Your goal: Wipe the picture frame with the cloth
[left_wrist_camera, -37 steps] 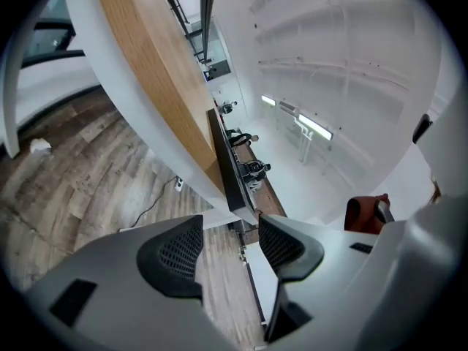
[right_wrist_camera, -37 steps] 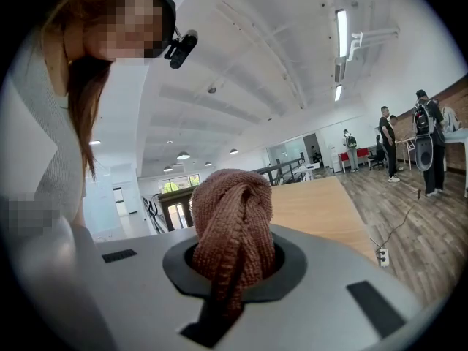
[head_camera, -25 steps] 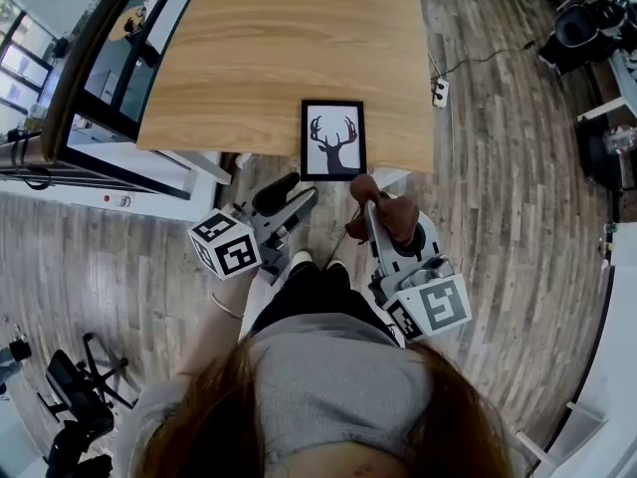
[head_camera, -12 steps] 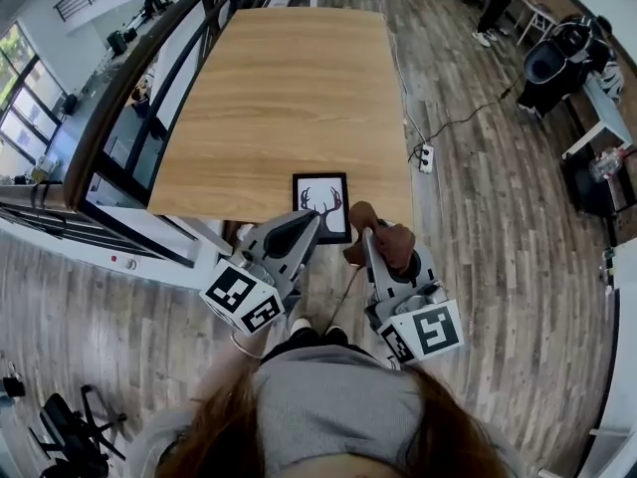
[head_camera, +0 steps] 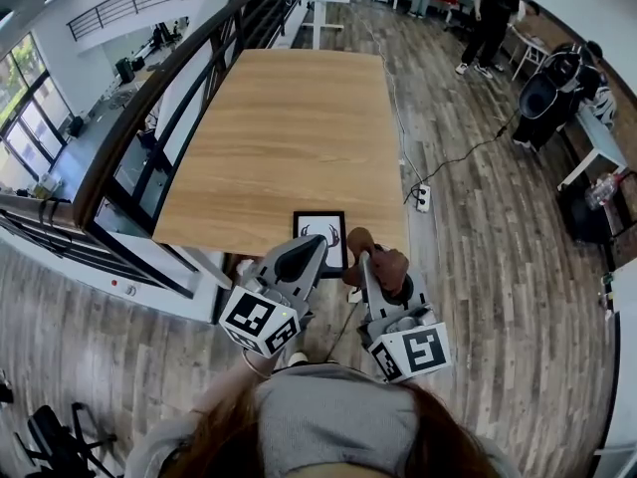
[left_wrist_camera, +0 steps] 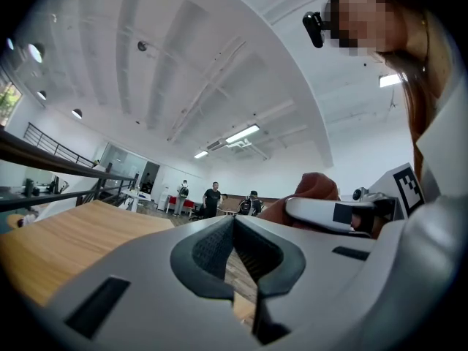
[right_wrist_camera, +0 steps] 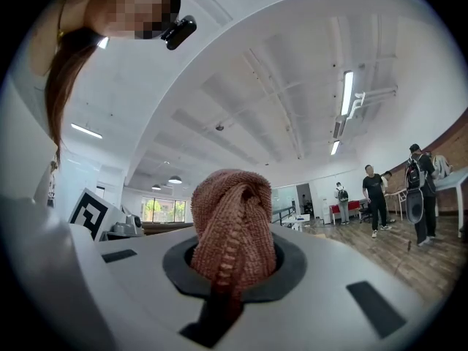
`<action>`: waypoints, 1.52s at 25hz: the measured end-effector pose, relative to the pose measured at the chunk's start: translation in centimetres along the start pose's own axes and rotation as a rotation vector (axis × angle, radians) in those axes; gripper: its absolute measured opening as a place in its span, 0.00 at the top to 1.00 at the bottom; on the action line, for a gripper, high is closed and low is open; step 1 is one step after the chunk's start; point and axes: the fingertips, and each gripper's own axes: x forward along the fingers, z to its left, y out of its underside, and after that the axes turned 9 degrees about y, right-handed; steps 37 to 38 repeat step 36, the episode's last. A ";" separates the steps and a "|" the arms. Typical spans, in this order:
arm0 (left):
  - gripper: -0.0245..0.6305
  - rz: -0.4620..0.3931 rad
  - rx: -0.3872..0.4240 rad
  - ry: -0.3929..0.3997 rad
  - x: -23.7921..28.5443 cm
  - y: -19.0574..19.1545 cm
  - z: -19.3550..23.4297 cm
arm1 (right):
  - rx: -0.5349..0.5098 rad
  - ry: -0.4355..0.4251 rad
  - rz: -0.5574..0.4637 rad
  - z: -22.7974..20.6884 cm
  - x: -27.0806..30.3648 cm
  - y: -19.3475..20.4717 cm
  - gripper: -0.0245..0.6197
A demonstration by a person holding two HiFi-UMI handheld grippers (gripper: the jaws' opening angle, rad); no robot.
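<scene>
A black picture frame (head_camera: 320, 229) with a deer print lies flat at the near edge of the wooden table (head_camera: 289, 118). My left gripper (head_camera: 311, 248) hovers over the frame's near left corner, its jaws shut with nothing between them, as the left gripper view (left_wrist_camera: 234, 231) confirms. Just right of the frame, my right gripper (head_camera: 364, 259) is shut on a bunched reddish-brown cloth (head_camera: 386, 263). That cloth (right_wrist_camera: 234, 229) bulges out from between the jaws in the right gripper view. The frame's near edge is hidden behind the grippers.
A black railing (head_camera: 149, 98) runs along the table's left side. A power strip (head_camera: 423, 199) with a cable lies on the wood floor to the right. People (head_camera: 490, 18) stand at the far end, and dark chairs (head_camera: 552, 88) sit far right.
The left gripper's jaws, spread a second ago, are now shut and empty. Both grippers have come up from below the table edge to the frame. The cloth stays in the right gripper.
</scene>
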 end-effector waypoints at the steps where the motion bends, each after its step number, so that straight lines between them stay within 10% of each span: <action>1: 0.95 -0.002 0.000 0.001 0.0 0.0 -0.1 | 0.004 0.001 0.000 0.0 -0.1 0.0 0.89; 38: 0.95 -0.008 -0.025 -0.034 0.4 1.3 -1.7 | 0.043 -0.005 0.042 -0.2 -1.6 1.0 0.89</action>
